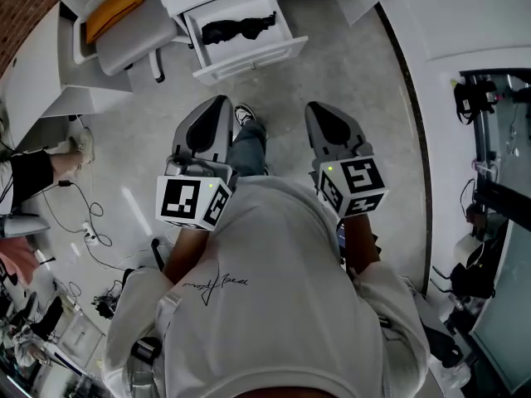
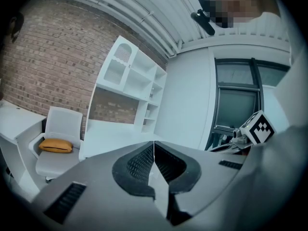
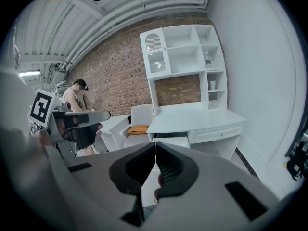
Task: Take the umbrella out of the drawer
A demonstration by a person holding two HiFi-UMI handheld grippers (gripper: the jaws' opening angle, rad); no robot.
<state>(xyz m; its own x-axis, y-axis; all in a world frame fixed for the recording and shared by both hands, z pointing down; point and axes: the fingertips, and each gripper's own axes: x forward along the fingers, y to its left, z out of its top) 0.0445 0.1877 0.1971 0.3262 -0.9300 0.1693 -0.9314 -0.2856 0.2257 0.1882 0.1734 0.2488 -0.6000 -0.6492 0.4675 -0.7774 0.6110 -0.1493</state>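
Left gripper point(image 1: 219, 103) and right gripper point(image 1: 320, 108) both closed, empty. Umbrella point(image 1: 238, 28) top-centre in drawer point(image 1: 257, 59): likely light, floppy fabric, stiff core; pinch mid-bundle.

No legible words, numbers or brand names anywhere.

Head view:
- Dark cursive script print point(image 1: 217, 284) on back of white shirt point(image 1: 282, 330), 7 o'clock from centre. Upside down to camera, strokes too loose to read.
- Square black-and-white coded markers, no letters or digits, on left marker cube point(image 1: 192, 201) at 9 o'clock and right marker cube point(image 1: 355, 185) at 3 o'clock.

Left gripper view: right marker cube point(image 2: 257, 127) at 3 o'clock, pattern only.

Right gripper view: left marker cube point(image 3: 41, 106) at 9 o'clock, pattern only.
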